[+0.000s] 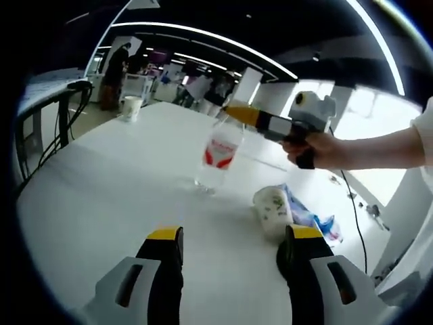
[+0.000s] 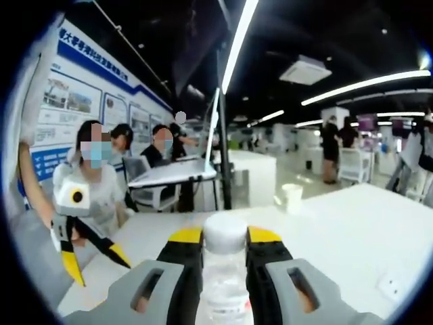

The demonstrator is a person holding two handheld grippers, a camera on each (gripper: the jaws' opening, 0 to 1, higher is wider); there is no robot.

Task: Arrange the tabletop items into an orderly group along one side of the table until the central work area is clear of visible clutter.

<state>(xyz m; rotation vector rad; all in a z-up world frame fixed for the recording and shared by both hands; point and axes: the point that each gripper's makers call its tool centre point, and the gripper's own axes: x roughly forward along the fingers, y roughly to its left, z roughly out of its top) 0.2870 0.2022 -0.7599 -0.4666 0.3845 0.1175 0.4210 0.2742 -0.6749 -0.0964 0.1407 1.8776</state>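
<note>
While the right gripper (image 2: 225,254) clamps the clear water bottle (image 2: 224,271) at its white-capped neck between both fingers, the left gripper view adds its red label. Left gripper (image 1: 233,247) jaws apart, nothing between; ahead of its right finger, a white cup (image 1: 272,209) on its side. Wrapper (image 1: 312,218) behind: blurry.

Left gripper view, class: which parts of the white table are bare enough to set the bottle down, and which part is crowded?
Bare: the wide stretch of table between the paper cup at the far edge and the left gripper. Crowded: beside the water bottle held by the right gripper, where a tipped cup and blue wrapper lie together.
</note>
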